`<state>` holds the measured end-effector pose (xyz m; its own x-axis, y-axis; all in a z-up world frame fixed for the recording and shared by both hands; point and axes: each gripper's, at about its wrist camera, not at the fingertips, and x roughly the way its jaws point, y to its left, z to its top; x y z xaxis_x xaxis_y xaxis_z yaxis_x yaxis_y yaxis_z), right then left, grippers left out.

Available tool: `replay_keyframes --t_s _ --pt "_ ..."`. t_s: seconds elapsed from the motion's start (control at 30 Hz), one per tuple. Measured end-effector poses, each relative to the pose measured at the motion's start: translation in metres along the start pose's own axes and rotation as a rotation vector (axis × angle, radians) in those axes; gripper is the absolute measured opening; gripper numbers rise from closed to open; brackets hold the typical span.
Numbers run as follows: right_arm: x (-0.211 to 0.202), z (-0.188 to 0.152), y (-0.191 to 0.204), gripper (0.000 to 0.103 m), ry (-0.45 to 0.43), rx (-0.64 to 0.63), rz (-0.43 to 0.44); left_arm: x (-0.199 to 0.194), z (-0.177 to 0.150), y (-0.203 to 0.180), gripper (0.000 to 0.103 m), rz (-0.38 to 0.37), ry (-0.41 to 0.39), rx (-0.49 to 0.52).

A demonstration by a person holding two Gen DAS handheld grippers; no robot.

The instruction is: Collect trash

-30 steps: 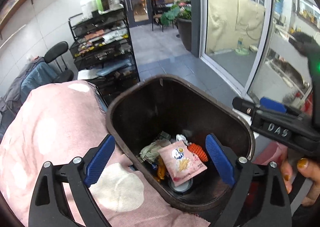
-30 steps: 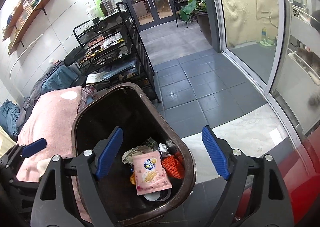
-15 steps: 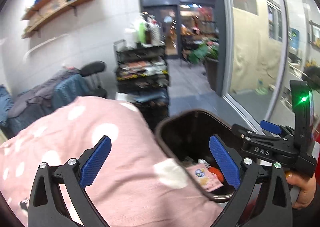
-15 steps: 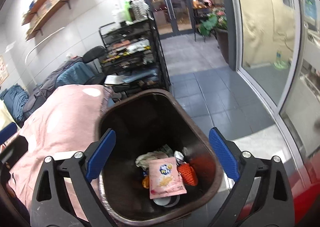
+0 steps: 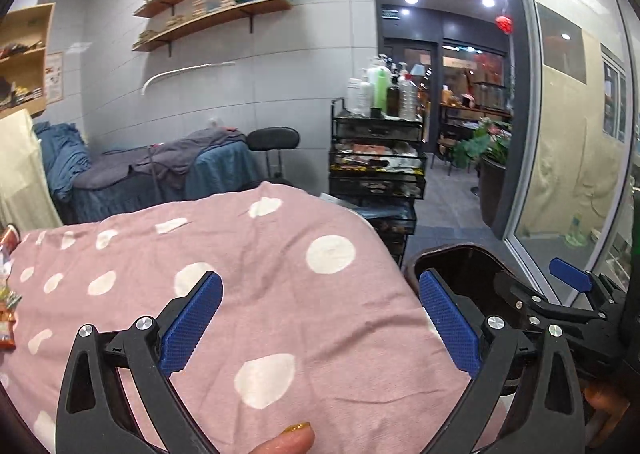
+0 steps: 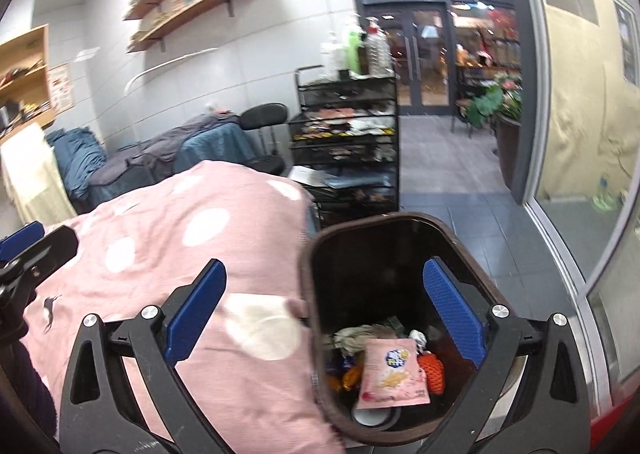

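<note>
A dark brown trash bin (image 6: 472,254) stands beside a pink bed cover with white dots (image 6: 168,246). In it lie a pink snack bag (image 6: 394,378), an orange mesh item (image 6: 434,372), crumpled wrappers (image 6: 352,338) and a white cup (image 6: 372,416). My right gripper (image 6: 324,322) is open and empty, above the bin's near left rim. My left gripper (image 5: 318,328) is open and empty over the pink cover (image 5: 260,274), with the bin (image 5: 460,258) to its right. Some snack wrappers (image 5: 6,310) lie at the cover's far left edge.
A black wire cart (image 5: 376,161) with bottles stands behind the bed. A black stool (image 5: 274,139) and a blue-covered couch (image 5: 160,169) are at the back wall. Glass wall (image 5: 568,133) on the right. Potted plant (image 5: 492,169) by the doorway. Grey tiled floor (image 6: 452,213).
Both grippers have swung left and tilted up from over the bin. The left one now looks across the pink cover; the bin has slid to the right in both views.
</note>
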<state>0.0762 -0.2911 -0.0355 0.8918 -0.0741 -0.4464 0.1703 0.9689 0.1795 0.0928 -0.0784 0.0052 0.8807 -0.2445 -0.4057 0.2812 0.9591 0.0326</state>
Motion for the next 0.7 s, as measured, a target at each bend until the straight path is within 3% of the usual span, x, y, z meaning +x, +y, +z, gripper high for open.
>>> replay_keyframes --t_s 0.37,0.7 --pt "-0.024 -0.010 0.045 0.097 -0.050 -0.073 0.069 -0.026 -0.018 0.039 0.098 0.113 -0.039 -0.062" --pt "-0.031 -0.014 0.061 0.097 -0.048 -0.084 0.094 -0.034 -0.025 0.052 0.098 0.155 -0.046 -0.089"
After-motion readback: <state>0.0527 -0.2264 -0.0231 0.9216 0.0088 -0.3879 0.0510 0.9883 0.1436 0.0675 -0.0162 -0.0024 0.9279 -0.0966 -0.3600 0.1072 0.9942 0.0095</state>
